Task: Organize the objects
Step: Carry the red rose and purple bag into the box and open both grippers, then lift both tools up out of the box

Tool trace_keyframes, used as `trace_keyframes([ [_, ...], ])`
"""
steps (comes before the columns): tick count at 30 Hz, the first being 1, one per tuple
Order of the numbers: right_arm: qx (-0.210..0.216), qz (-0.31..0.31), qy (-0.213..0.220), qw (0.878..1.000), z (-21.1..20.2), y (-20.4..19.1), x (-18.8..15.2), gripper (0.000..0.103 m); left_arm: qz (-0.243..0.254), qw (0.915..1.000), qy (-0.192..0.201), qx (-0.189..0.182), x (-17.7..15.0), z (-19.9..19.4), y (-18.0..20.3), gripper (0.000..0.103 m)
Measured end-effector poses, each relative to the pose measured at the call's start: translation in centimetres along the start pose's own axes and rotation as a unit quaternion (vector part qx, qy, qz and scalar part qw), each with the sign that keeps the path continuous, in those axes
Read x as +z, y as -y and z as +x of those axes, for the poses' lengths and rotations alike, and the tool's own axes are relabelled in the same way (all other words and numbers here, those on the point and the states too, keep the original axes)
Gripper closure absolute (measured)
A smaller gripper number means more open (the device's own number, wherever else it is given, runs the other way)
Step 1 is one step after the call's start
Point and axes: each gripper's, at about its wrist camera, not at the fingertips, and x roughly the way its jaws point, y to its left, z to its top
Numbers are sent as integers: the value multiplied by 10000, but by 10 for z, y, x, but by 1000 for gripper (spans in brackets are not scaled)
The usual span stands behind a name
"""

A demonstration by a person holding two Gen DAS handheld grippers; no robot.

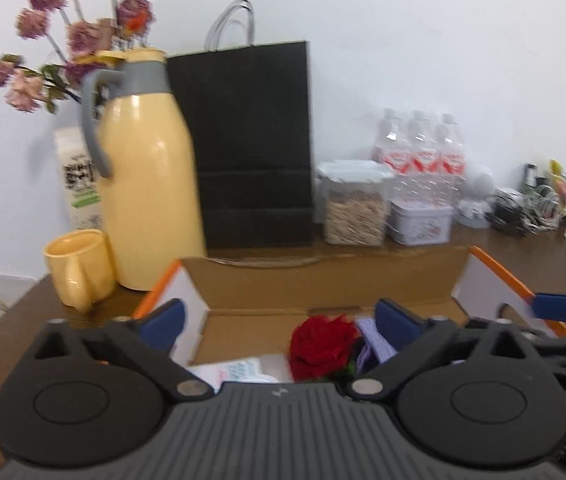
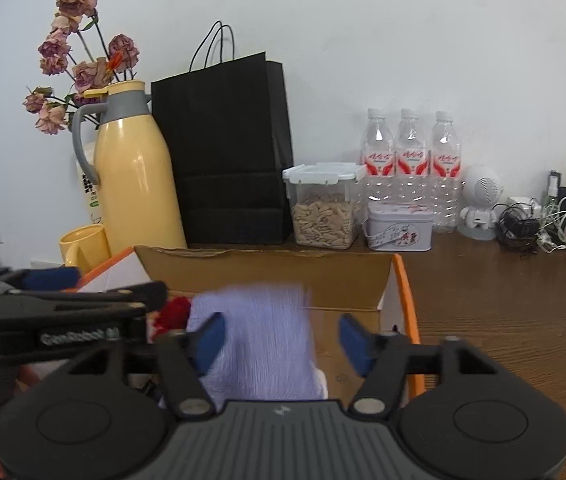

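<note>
An open cardboard box (image 1: pixel 323 276) with orange-edged flaps sits on the brown table in front of both grippers; it also shows in the right wrist view (image 2: pixel 267 272). Inside lie a red rose (image 1: pixel 321 346), a lavender cloth (image 2: pixel 261 340) and a white printed packet (image 1: pixel 239 370). My left gripper (image 1: pixel 279 320) is open and empty above the box's near side. My right gripper (image 2: pixel 283 340) is open above the lavender cloth, which looks blurred between the fingers and touches neither. The right gripper's finger (image 1: pixel 563 308) shows at the right of the left wrist view.
Behind the box stand a yellow thermos jug (image 2: pixel 135 168), a yellow mug (image 2: pixel 83 246), a black paper bag (image 2: pixel 223 152), a clear jar of seeds (image 2: pixel 323 208), a tin (image 2: pixel 399 226), three water bottles (image 2: pixel 411 160) and tangled cables (image 2: pixel 543 224). Dried flowers (image 2: pixel 75 52) stand at the left.
</note>
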Motion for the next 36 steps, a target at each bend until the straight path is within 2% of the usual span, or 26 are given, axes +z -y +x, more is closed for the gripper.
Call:
trace_keyframes([
  [1, -37, 6, 15, 10000, -1, 1, 0, 7, -33, 10000, -14, 12, 1, 1, -2, 0],
  [2, -44, 4, 26, 10000, -1, 1, 0, 0, -69, 10000, -41, -4, 2, 1, -4, 0],
  [15, -139, -157, 195, 9996, -13, -6, 2, 0, -106, 9999, 129, -32, 7, -13, -4, 0],
  [22, -132, -350, 511, 9980, -38, -11, 12, 0, -124, 9992, 371, -114, 17, -44, -10, 0],
  [36, -255, -614, 645, 9957, -111, -17, 1, 0, 21, 9994, 332, -135, 6, -111, -26, 0],
])
